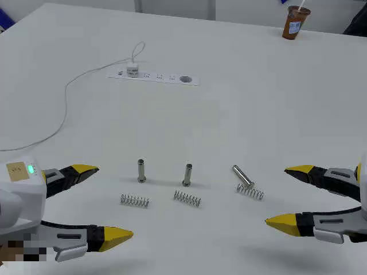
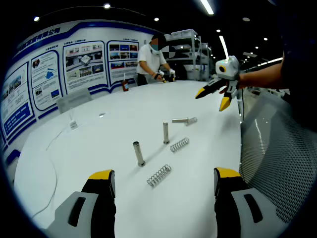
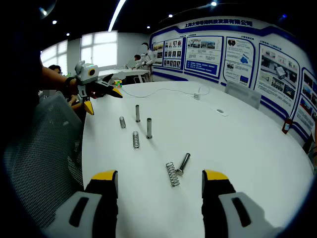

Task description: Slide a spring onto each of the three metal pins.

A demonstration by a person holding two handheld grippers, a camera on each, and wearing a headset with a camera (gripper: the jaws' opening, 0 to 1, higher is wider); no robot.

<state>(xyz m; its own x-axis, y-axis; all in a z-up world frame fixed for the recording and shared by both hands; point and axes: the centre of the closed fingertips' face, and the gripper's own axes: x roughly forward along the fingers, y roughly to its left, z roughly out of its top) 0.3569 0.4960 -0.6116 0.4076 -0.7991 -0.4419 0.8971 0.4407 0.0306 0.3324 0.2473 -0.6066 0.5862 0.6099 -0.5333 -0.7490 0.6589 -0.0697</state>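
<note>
Two metal pins stand upright on the white table, the left pin [image 1: 141, 171] and the middle pin [image 1: 187, 175]. The right pin [image 1: 242, 176] lies on its side. A loose spring lies in front of each: left spring [image 1: 135, 200], middle spring [image 1: 187, 198], right spring [image 1: 250, 191], the last touching the lying pin. My left gripper [image 1: 109, 201] is open at the lower left, its view facing the nearest spring [image 2: 159, 175]. At the lower right my right gripper [image 1: 280, 195] is open, with the lying pin [image 3: 184, 162] and its spring [image 3: 171, 174] just ahead. Both hold nothing.
A white power strip [image 1: 153, 75] with a plug and a long cable lies farther back. A brown drink cup [image 1: 295, 22] stands at the far right edge. A person [image 2: 151, 57] stands beyond the table. A mesh chair [image 3: 49, 148] sits beside it.
</note>
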